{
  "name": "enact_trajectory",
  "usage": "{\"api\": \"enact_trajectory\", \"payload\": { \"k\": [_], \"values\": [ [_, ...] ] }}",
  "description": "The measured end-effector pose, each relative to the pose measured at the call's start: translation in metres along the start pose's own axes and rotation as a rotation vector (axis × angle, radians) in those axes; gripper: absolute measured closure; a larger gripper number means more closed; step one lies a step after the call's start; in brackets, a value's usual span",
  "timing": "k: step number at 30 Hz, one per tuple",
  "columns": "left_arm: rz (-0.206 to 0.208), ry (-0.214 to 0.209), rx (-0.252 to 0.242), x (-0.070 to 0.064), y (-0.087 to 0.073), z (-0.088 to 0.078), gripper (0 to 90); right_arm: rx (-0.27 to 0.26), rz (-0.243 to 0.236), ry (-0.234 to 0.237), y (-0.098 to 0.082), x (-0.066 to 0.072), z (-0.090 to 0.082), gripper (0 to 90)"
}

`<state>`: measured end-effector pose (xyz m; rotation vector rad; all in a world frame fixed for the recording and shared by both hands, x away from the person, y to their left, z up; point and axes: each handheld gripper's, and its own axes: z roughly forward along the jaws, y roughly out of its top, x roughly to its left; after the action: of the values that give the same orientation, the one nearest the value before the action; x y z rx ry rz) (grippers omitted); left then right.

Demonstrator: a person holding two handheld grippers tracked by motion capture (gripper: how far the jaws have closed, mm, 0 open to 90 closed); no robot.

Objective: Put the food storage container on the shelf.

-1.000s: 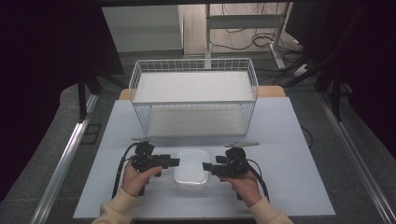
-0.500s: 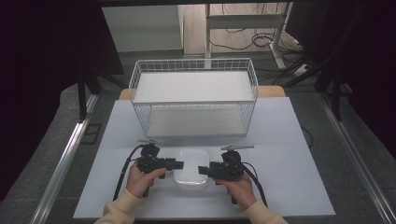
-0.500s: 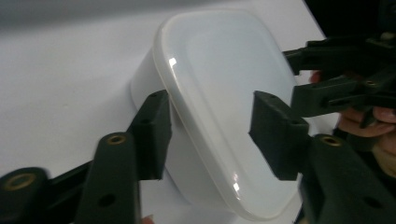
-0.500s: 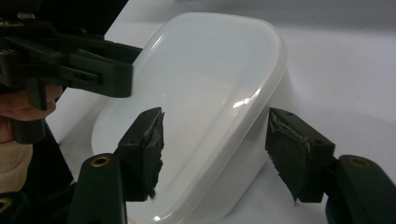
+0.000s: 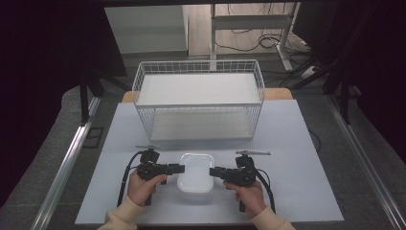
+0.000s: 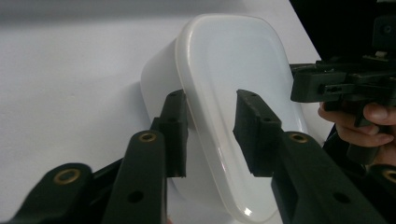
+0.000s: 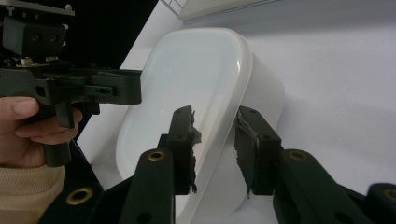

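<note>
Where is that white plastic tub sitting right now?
In the high view the white tub sits near the table's front edge, between the left claw and the right claw, in front of the wire basket.

A smooth, glossy white plastic container (image 5: 195,172) sits on a matt pale table top (image 5: 297,158), behind it a white wire basket (image 5: 198,103) of thin coated metal, while the matt black grippers carry rough, worn rubber-like pads (image 7: 245,140).

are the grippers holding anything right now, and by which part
Neither clearly grips yet: the left gripper and right gripper each straddle a side rim of the white lidded plastic container, jaws just closing, with gaps visible.
</note>
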<state>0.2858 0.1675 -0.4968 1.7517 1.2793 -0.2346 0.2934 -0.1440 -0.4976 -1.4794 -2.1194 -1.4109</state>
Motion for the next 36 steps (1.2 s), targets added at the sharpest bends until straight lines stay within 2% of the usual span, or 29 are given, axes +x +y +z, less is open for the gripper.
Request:
{"api": "enact_trajectory", "payload": {
  "k": [5, 11, 13, 18, 20, 23, 27, 36],
  "values": [
    [0.016, 0.004, -0.035, -0.006, -0.004, -0.006, 71.2, -0.024, -0.006, -0.007, -0.003, 0.005, -0.006, 71.7],
    [0.030, 0.019, -0.045, -0.008, -0.005, -0.009, 72.9, -0.037, -0.021, 0.002, -0.004, 0.008, -0.007, 73.8],
    [0.048, 0.035, -0.053, -0.011, -0.005, -0.012, 74.2, -0.041, -0.027, 0.006, -0.004, 0.009, -0.009, 75.5],
    [0.061, 0.037, -0.062, -0.013, -0.005, -0.014, 76.3, -0.050, -0.047, 0.002, -0.003, 0.011, -0.010, 76.9],
    [0.066, 0.031, -0.071, -0.014, -0.006, -0.016, 77.7, -0.057, -0.060, -0.003, -0.003, 0.012, -0.012, 78.8],
    [0.086, 0.044, -0.073, -0.018, -0.005, -0.017, 78.1, -0.065, -0.084, -0.013, -0.003, 0.014, -0.013, 79.0],
    [0.089, 0.041, -0.078, -0.019, -0.005, -0.018, 78.1, -0.070, -0.098, -0.009, -0.002, 0.015, -0.014, 79.1],
    [0.122, 0.040, -0.104, -0.027, -0.003, -0.025, 78.1, -0.098, -0.166, -0.011, 0.002, 0.023, -0.022, 79.3]
  ]
}}
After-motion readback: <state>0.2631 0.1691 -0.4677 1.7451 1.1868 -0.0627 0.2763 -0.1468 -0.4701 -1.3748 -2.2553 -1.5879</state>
